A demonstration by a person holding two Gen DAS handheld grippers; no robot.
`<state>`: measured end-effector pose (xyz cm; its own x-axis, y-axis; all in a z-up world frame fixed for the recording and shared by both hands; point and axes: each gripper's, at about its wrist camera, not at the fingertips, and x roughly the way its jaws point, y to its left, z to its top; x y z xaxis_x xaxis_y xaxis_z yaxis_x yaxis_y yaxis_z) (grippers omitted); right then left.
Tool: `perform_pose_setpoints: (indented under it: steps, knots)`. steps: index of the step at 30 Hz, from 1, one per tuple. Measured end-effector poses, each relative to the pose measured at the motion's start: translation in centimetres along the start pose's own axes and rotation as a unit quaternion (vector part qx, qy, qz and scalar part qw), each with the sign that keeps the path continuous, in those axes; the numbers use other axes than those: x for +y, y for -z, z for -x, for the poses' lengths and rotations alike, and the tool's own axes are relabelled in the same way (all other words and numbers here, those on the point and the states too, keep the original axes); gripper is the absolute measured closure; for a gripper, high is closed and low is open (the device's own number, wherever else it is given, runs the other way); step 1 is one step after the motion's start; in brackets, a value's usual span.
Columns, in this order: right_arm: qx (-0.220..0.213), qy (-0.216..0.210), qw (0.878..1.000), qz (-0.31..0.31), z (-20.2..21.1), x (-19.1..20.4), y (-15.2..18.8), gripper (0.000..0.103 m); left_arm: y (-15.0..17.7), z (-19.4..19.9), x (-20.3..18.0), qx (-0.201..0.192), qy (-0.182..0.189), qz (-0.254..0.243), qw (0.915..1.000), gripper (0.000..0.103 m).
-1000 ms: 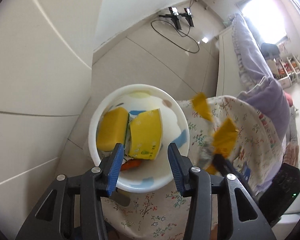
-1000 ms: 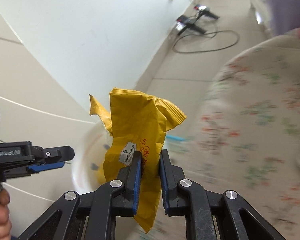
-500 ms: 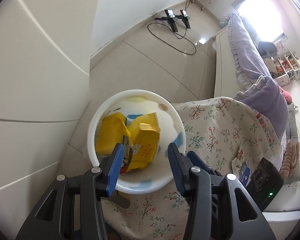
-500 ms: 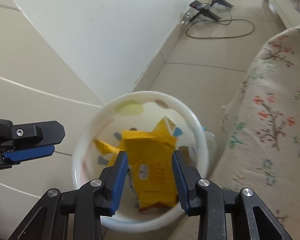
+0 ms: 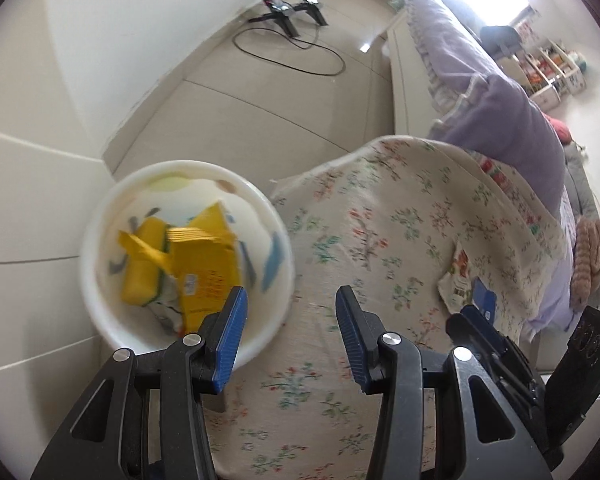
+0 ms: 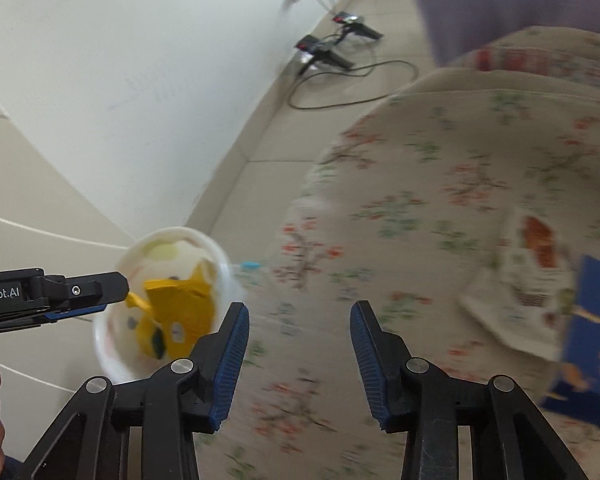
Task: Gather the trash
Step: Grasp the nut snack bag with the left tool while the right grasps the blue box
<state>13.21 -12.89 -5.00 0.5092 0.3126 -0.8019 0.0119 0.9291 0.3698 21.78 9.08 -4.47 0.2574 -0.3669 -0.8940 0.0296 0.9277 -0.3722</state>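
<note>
A white trash bin (image 5: 100,316) stands on the floor beside the floral-covered table (image 5: 380,240); it also shows in the right wrist view (image 6: 104,356). Yellow snack wrappers (image 5: 200,256) lie inside it, also seen in the right wrist view (image 6: 180,312). A white and red wrapper (image 6: 532,272) and a blue packet (image 6: 592,320) lie on the cloth at the right; both show in the left wrist view, the wrapper (image 5: 458,280) and the packet (image 5: 485,300). My left gripper (image 5: 288,312) is open and empty over the bin's right rim. My right gripper (image 6: 300,328) is open and empty over the cloth.
A bed with a purple quilt (image 5: 512,120) lies behind the table. A black cable and stands (image 5: 292,12) are on the tiled floor by the white wall. A black device (image 5: 580,364) sits at the table's right edge.
My right gripper opened and dropped the yellow wrapper into the bin, then swung right over the cloth. My left gripper also shifted right, so the bin now sits to its left.
</note>
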Motion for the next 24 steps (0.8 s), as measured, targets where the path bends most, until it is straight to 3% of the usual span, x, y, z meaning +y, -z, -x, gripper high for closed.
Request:
perform_pose_setpoints:
  steps: [4, 9, 15, 18, 24]
  knots:
    - [-0.001, 0.015, 0.999, -0.037, 3.6, -5.3, -0.3, 0.048, 0.3, -1.3, -3.9, 0.014, 0.016, -0.034, 0.9992, 0.053]
    - [-0.022, 0.040, 0.990, -0.135, 9.0, -14.3, -0.4, 0.042, 0.6, -3.2, -8.8, 0.024, 0.023, -0.075, 0.9966, 0.049]
    - [-0.006, 0.026, 0.971, -0.238, 9.2, -21.4, 1.9, 0.042, 1.4, -6.1, -13.8, 0.048, 0.036, -0.115, 0.9915, 0.048]
    - [0.016, 0.001, 0.962, -0.273, 7.4, -22.5, 3.0, 0.042, 1.5, -7.2, -15.4, 0.054, 0.037, -0.125, 0.9900, 0.048]
    - [0.028, -0.014, 0.957, -0.289, 6.1, -22.9, 3.3, 0.042, 1.2, -9.2, -17.9, 0.052, 0.034, -0.144, 0.9877, 0.048]
